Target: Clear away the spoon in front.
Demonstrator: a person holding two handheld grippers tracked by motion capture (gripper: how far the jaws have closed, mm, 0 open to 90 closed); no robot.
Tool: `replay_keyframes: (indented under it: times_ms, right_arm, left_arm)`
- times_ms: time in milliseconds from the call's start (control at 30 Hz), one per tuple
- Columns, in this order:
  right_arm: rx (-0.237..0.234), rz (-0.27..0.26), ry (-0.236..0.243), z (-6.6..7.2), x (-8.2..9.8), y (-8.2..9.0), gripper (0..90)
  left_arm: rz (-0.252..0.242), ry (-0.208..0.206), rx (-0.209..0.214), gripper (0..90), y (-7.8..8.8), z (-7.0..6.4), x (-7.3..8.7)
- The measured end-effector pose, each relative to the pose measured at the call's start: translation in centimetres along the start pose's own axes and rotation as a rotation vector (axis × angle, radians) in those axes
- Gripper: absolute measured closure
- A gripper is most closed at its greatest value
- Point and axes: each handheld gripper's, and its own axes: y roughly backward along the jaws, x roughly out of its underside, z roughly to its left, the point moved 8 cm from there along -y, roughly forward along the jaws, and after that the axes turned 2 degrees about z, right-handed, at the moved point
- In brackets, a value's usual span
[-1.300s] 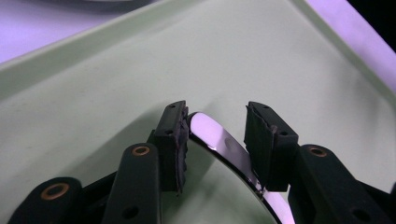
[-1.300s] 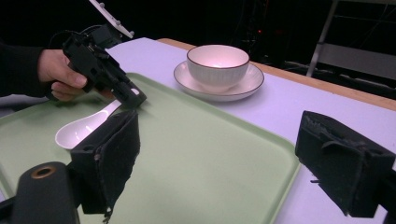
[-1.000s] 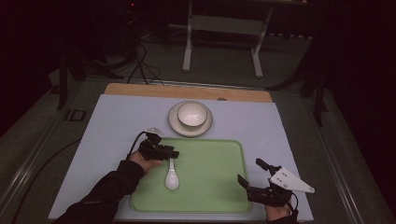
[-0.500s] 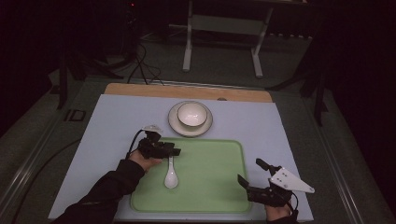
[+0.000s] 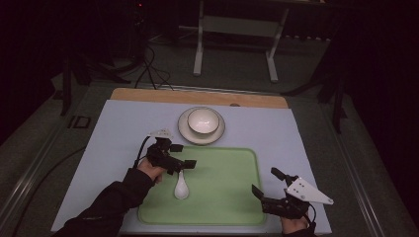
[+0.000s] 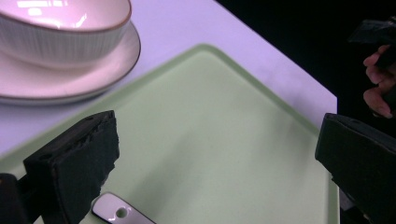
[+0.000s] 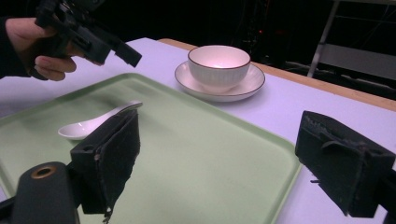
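White spoon (image 5: pixel 181 188) lies flat on the green tray (image 5: pixel 232 197), near-left part, handle pointing far. Left gripper (image 5: pixel 184 163) hovers just above the handle end; its fingers have just been opening and now stand wide apart, nothing between them (handle tip shows below them in the left gripper view). Right gripper (image 5: pixel 264 190) at the tray's near-right corner, fingers spread, empty. Bowl (image 5: pixel 203 121) on saucer (image 5: pixel 188 133) sits on the tabletop (image 5: pixel 123 128), just beyond the tray's far edge.

Glossy ceramic spoon (image 5: pixel 181 187) on matt plastic tray (image 5: pixel 222 197).
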Motion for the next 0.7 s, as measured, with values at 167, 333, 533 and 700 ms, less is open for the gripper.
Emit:
replay_keyframes:
  times_ms: [167, 333, 533, 700]
  right_arm:
    - [0.0, -0.001, -0.003, 0.0, 0.0, 0.0, 13.7]
    - [0.001, -0.003, 0.0, -0.1, 0.0, 0.0, 13.7]
    - [0.003, 0.001, -0.001, 0.0, 0.0, 0.0, 13.7]
    - [0.003, 0.003, 0.0, 0.0, 0.0, -0.1, 13.7]
  left_arm:
    - [-0.029, -0.034, -0.014, 0.0, 0.9, -0.6, -0.4]
    - [-0.051, -0.053, -0.024, 0.0, 2.3, -1.2, -0.3]
    - [-0.066, -0.076, -0.05, 0.0, 4.2, -1.8, 0.2]
    - [-0.095, -0.067, -0.073, 0.0, 5.7, -2.0, 0.5]
